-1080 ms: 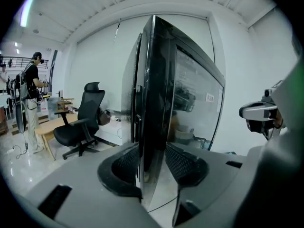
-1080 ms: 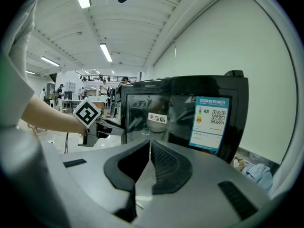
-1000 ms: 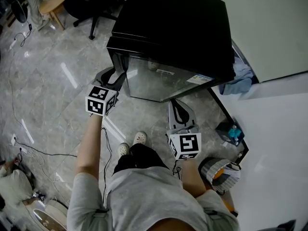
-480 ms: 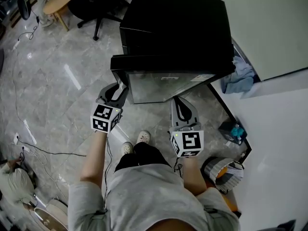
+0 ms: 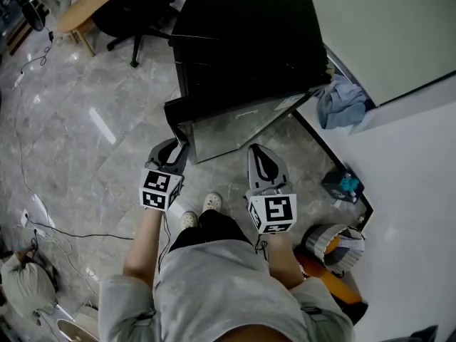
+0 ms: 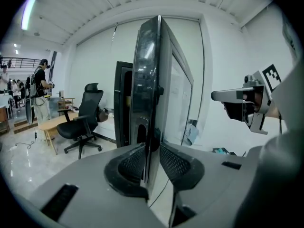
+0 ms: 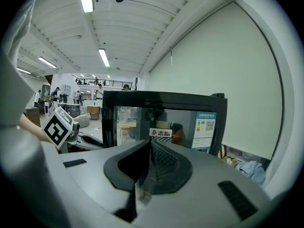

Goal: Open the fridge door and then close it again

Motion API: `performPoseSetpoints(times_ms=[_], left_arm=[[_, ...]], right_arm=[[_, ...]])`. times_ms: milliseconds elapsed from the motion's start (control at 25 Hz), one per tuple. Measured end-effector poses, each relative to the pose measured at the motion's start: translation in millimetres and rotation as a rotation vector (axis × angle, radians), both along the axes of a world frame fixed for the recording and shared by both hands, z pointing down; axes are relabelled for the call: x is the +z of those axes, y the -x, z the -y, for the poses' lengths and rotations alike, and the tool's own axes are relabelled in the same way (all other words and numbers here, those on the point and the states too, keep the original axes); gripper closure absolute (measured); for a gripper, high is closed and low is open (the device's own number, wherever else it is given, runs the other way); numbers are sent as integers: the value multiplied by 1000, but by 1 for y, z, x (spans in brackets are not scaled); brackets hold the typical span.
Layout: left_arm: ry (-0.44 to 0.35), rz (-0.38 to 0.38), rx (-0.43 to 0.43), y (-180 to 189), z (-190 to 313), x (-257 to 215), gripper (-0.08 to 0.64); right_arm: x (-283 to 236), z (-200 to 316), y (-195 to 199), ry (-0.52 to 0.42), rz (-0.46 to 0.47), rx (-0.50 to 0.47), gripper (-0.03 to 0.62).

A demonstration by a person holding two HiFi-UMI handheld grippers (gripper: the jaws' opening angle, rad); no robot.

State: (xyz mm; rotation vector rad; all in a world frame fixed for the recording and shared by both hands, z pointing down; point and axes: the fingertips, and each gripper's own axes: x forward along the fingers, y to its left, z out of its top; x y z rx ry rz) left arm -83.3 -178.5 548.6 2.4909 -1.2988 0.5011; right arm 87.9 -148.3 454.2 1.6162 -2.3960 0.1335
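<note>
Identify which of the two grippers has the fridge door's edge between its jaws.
The left gripper: its jaws are closing either side of the fridge door. The right gripper has its jaws together, empty.

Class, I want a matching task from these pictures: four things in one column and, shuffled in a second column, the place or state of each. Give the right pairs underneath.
Things
1. fridge door
2. left gripper
3. right gripper
4. blue cloth

Places and states
A. fingers together, nothing between them
B. lying beside the fridge
C. swung partly open
D. the door's edge between its fingers

Pairs: 1-C; 2-D (its fingers are closing on that edge); 3-A; 4-B.
</note>
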Motion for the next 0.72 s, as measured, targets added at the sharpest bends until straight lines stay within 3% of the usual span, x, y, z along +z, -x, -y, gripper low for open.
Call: performPoseSetpoints(times_ms=[720], left_arm=[[34, -65, 54, -27, -53, -6, 459]], right_arm=[[-16, -45, 3, -36, 10, 68, 568]])
